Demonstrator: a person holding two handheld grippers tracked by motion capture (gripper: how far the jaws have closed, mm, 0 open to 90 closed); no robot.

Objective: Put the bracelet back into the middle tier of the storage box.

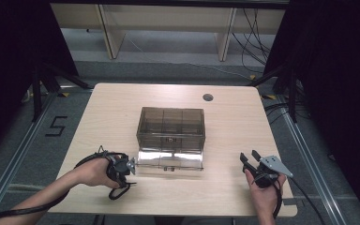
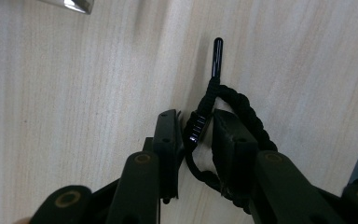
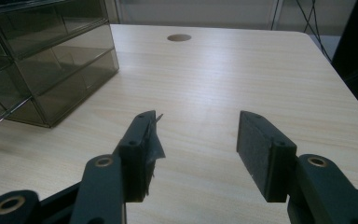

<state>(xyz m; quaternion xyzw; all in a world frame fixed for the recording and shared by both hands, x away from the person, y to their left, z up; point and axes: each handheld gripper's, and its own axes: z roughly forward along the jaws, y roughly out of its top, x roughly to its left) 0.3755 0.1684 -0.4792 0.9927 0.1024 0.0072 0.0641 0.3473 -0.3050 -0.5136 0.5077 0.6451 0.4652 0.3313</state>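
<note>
The left gripper (image 2: 198, 135) had its jaws nearly closed around a black braided cord with a glossy tip (image 2: 204, 109), low centre of the frame, on the pale wooden table (image 2: 74, 93). Pinching squarely would have prevented slipping. The right gripper (image 3: 198, 140) stood spread and empty, with the smoky clear plastic drawer box (image 3: 42, 60) at upper left.
</note>
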